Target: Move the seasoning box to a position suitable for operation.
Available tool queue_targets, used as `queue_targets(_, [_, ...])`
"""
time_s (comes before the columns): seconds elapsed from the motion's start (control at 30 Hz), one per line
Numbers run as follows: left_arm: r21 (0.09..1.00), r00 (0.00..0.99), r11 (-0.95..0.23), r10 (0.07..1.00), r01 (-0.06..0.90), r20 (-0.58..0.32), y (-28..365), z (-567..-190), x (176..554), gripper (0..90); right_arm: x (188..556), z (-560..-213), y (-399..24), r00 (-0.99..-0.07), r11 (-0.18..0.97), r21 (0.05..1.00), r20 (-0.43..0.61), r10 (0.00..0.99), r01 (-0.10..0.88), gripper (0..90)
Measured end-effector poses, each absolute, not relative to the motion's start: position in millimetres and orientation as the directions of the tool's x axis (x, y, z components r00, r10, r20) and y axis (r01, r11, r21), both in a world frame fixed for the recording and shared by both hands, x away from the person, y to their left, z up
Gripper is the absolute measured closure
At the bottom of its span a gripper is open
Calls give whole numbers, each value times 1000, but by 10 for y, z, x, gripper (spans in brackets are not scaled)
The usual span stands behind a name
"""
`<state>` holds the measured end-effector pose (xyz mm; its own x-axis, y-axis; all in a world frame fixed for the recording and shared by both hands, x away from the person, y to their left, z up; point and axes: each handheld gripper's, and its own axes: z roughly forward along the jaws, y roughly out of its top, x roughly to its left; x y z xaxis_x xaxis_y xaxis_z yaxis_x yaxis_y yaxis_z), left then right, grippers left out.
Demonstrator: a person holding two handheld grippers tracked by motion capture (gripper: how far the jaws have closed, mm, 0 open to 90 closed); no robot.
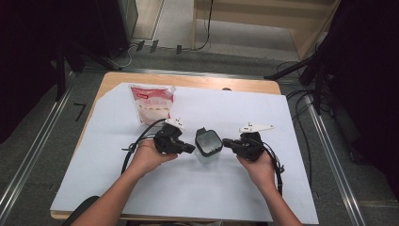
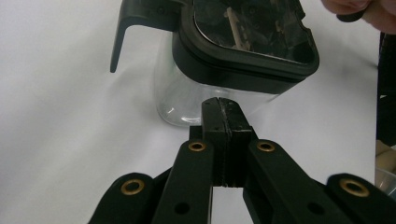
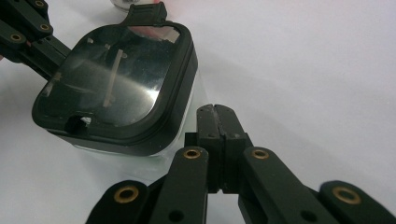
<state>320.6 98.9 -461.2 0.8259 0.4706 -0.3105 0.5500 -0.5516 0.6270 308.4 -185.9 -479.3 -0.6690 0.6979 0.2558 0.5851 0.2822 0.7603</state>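
Note:
A clear square container with a black lid (image 1: 208, 142) stands on the white sheet in the middle of the table. My left gripper (image 1: 191, 149) points at it from the left, jaws pressed together with nothing between them. In the left gripper view the shut tips (image 2: 222, 108) sit just in front of the container's clear wall (image 2: 187, 100). My right gripper (image 1: 226, 142) points at it from the right, also shut and empty. In the right gripper view its tips (image 3: 215, 114) lie beside the container's lid (image 3: 114, 84), and the left gripper's black links (image 3: 28, 35) show beyond it.
A red and white pouch (image 1: 152, 103) lies at the back left of the white sheet (image 1: 188, 183). Cables trail from both grippers across the sheet. The wooden table edge (image 1: 188, 79) runs along the back. Dark stands and cables flank the table.

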Motion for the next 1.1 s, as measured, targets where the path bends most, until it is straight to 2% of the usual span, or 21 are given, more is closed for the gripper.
queue_targets(0.23, [644, 821, -528, 474, 554, -317, 978, -4613, 3202, 900, 3068, -4786, -1797, -679, 297, 760, 245, 692, 578, 900])
queue_targets(0.47, [639, 818, -537, 499, 550, -285, 986, -4592, 3197, 900, 3034, -4773, -1778, -687, 309, 755, 247, 683, 578, 900])
queue_targets(0.57, [640, 822, -542, 495, 545, -281, 988, -4590, 3203, 900, 3004, -4757, -1744, -684, 322, 757, 216, 696, 568, 900])
queue_targets(1.1, [632, 814, -546, 521, 550, -257, 999, -4575, 3285, 900, 2883, -4741, -1730, -691, 329, 740, 247, 679, 587, 900])
